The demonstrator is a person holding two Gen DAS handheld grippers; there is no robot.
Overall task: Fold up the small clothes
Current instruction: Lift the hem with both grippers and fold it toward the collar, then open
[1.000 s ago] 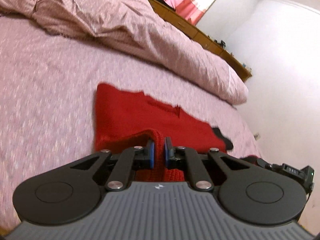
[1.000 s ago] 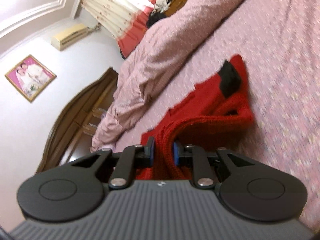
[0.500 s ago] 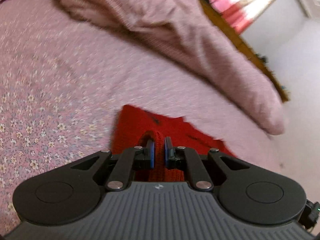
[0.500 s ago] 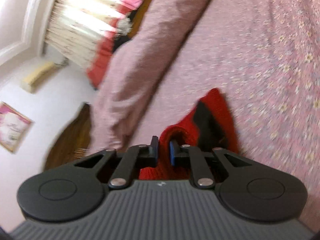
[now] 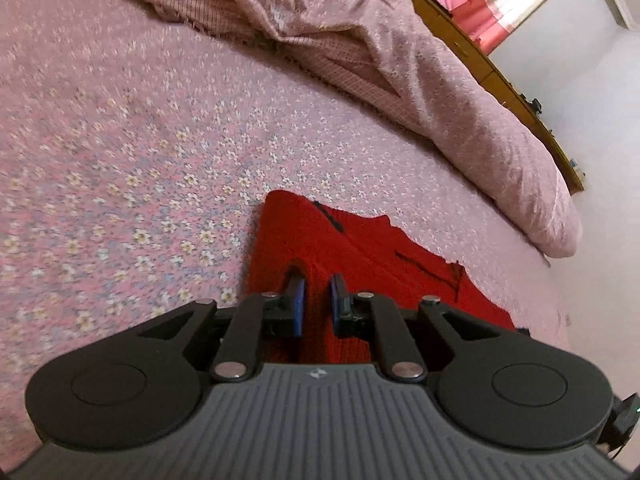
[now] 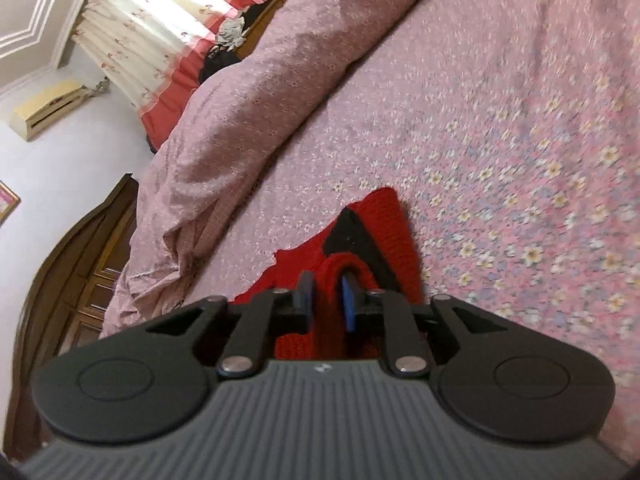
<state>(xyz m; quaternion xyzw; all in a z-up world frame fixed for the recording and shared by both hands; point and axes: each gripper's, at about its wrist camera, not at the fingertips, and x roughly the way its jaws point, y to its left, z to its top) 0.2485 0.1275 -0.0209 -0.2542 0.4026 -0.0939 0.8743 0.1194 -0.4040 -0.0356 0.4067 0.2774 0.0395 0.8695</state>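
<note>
A small red knit sweater [image 5: 360, 248] with black trim lies on the pink flowered bedsheet [image 5: 120, 160]. My left gripper [image 5: 317, 284] is shut on a fold of the red sweater, pressed low over the garment. In the right wrist view the sweater [image 6: 392, 224] shows a black triangular patch. My right gripper [image 6: 327, 284] is shut on another red fold of it, just behind that patch. The part of the sweater under both grippers is hidden.
A rumpled pink duvet [image 5: 380, 52] lies along the far side of the bed and also shows in the right wrist view [image 6: 248, 92]. A wooden headboard [image 6: 68, 264] and curtains [image 6: 160, 28] stand beyond. The bed edge falls off at the right [image 5: 560, 280].
Both grippers have carried the held sweater edge forward and down over the garment, so less red fabric lies ahead. The jaws look slightly wider than half a second ago.
</note>
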